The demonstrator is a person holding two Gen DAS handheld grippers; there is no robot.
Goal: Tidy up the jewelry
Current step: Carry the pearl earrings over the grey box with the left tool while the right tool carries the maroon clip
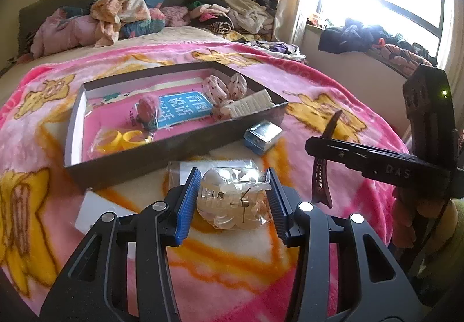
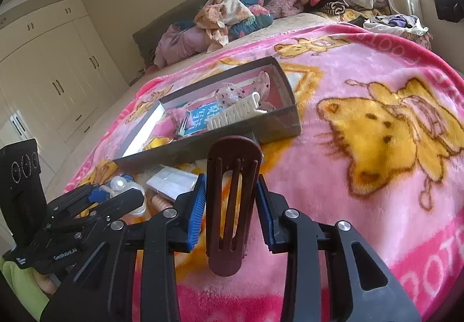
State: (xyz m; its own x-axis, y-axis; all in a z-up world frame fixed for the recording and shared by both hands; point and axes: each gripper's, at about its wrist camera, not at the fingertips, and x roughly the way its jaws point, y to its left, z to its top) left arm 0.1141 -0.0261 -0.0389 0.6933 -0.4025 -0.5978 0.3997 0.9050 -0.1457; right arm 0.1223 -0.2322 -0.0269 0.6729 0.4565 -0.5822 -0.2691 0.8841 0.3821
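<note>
A dark open box [image 1: 139, 165] [image 2: 278, 127] lies on the pink blanket and holds hair accessories: a white comb [image 1: 249, 104] [image 2: 232, 114], spotted pink bows [image 1: 223, 87], yellow rings [image 1: 121, 140] and a pink fuzzy clip [image 1: 148, 107]. My left gripper [image 1: 233, 200] is open, its blue pads either side of a clear bag of hair clips [image 1: 235, 200]; whether they touch it I cannot tell. My right gripper [image 2: 230, 206] is shut on a maroon hair clip [image 2: 232, 200], also seen in the left wrist view [image 1: 320, 182], held above the blanket near the box's front.
A small blue-silver box [image 1: 262, 136] lies right of the dark box. A clear packet [image 2: 174, 181] and a white card [image 1: 95, 211] lie in front of it. Piles of clothes [image 1: 121, 14] cover the bed's far end. Wardrobe doors [image 2: 58, 69] stand to the left.
</note>
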